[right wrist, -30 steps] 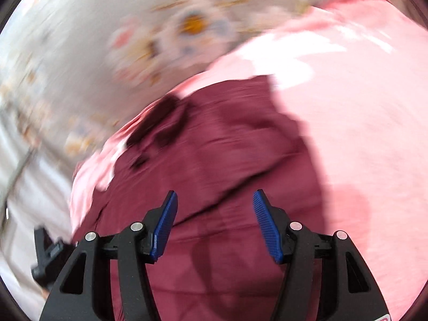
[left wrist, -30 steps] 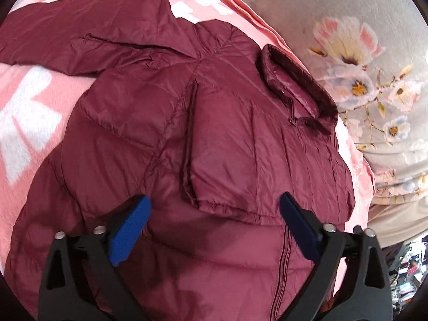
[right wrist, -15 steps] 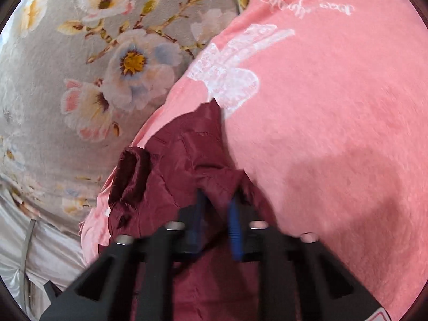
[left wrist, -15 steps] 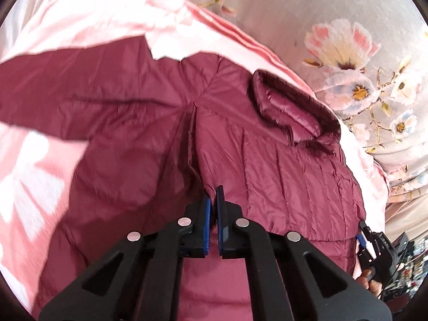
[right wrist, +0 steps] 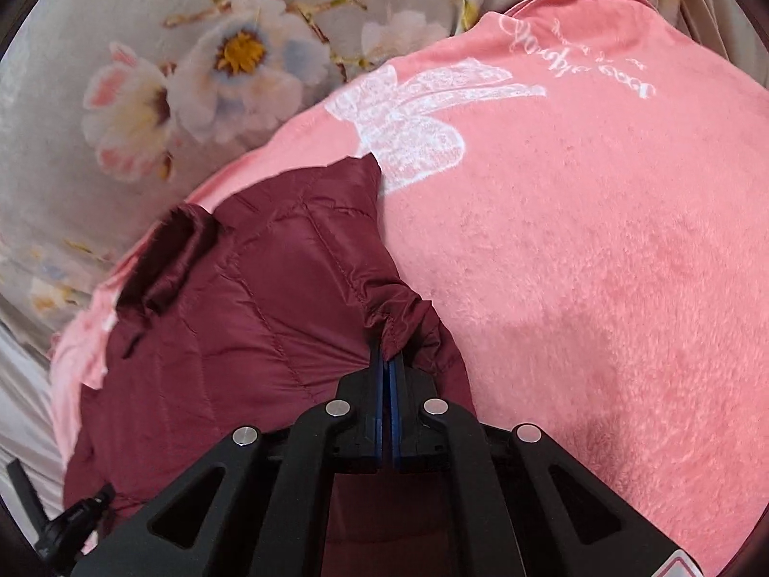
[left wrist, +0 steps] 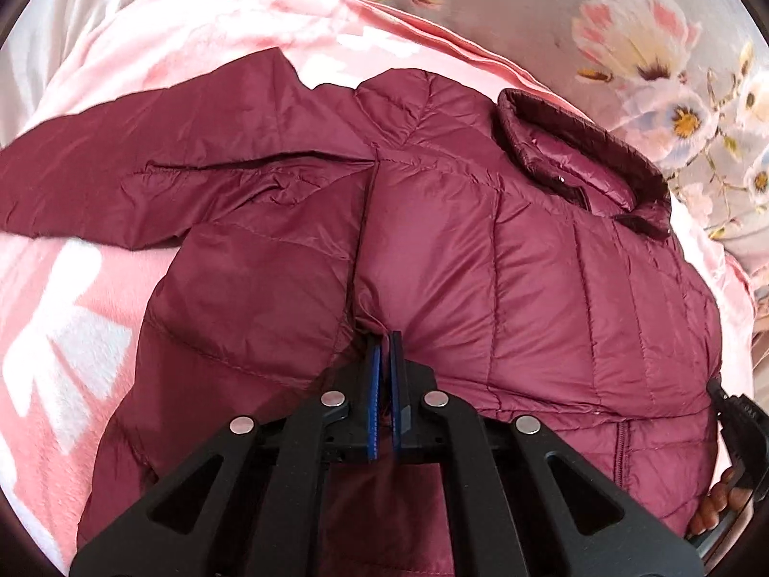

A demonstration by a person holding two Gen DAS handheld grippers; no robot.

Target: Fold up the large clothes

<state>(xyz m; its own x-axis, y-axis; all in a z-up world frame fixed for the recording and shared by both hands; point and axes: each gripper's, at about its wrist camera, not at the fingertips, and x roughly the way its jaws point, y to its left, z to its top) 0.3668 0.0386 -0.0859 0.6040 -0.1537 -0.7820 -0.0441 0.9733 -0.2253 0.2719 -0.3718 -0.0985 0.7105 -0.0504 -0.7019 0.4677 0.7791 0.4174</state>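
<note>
A maroon quilted puffer jacket [left wrist: 528, 259] lies on a pink blanket [left wrist: 62, 307], collar [left wrist: 581, 154] at the far right, one sleeve [left wrist: 144, 163] stretched out to the left. The other sleeve is folded over the chest. My left gripper [left wrist: 384, 336] is shut on the corner of that folded sleeve. My right gripper [right wrist: 387, 360] is shut on the gathered cuff [right wrist: 399, 307] of the jacket [right wrist: 240, 317], at its edge beside bare pink blanket [right wrist: 576, 288]. The right gripper's body shows at the left wrist view's right edge [left wrist: 735, 413].
A grey cloth with pink and white flowers [right wrist: 192, 72] lies beyond the blanket's far edge, also in the left wrist view [left wrist: 649, 48]. White bow prints mark the blanket [right wrist: 413, 115].
Both grippers were open above the jacket a second ago; both have closed on jacket fabric. The folded sleeve is now bunched and pulled up at each gripper.
</note>
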